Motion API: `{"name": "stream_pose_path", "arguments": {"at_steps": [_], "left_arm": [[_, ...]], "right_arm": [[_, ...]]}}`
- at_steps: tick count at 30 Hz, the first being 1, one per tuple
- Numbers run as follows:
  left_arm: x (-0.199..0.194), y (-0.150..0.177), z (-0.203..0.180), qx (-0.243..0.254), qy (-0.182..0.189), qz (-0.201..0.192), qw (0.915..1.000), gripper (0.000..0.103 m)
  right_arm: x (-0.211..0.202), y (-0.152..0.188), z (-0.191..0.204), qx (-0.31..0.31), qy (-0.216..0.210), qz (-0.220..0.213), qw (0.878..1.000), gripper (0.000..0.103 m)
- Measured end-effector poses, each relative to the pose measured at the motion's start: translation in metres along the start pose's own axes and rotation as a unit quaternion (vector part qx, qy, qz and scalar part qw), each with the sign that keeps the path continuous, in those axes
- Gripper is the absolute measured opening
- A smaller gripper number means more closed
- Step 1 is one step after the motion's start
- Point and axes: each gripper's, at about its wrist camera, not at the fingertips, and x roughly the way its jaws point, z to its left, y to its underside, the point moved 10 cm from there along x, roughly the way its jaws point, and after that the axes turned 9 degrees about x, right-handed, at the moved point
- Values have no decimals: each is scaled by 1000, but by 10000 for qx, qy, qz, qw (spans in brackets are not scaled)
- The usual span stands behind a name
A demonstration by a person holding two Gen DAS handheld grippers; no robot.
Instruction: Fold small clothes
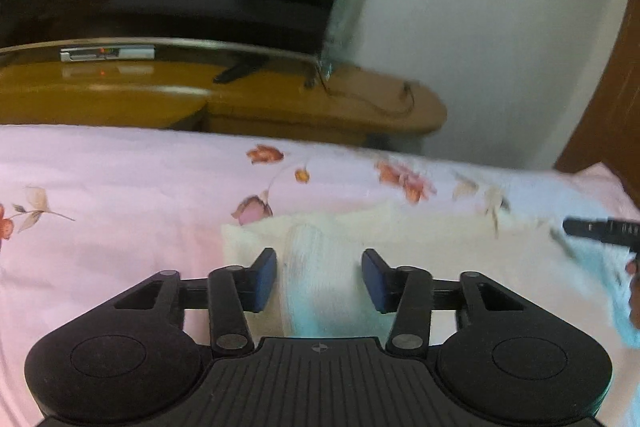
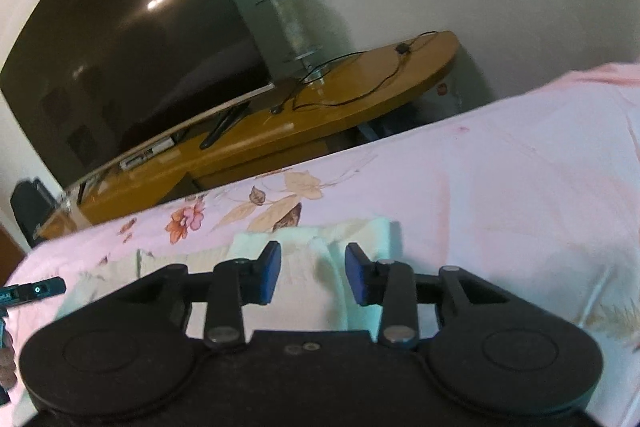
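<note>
A small cream-white garment lies flat on the bed, on a pink bedsheet printed with orange and pink flowers. In the left wrist view its far edge runs left to right across the sheet, so its long axis appears to lie crosswise, from the left corner just past the left hand-held gripper out toward the right edge of the picture; a ribbed band runs near to far up the middle of it. The left hand-held gripper hangs over this band with its blue-padded fingers spread apart and nothing between them. Whether the pads touch the cloth cannot be told.

In the right wrist view the same garment lies near the far edge of the bed, with a raised fold running near to far between the fingers. The right hand-held gripper is spread as well, its blue pads standing either side of that fold without pinching it. The tip of the other tool shows at the left edge there.

Beyond the bed stands a yellow-brown wooden TV stand carrying a large dark television, with a black cable trailing over its top. A white wall is behind.
</note>
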Motion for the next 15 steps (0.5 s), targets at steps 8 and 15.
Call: {"name": "stream_pose_path", "arguments": {"at_steps": [8,15], "left_arm": [[11,6,-2,176,-112,222,9995,29],[6,0,-3,164,-176,-80,9997,3]], "right_arm": [[24,15,1,-496,242,391,9977,28],[20,16,1,-717,271,213,9968,5]]}}
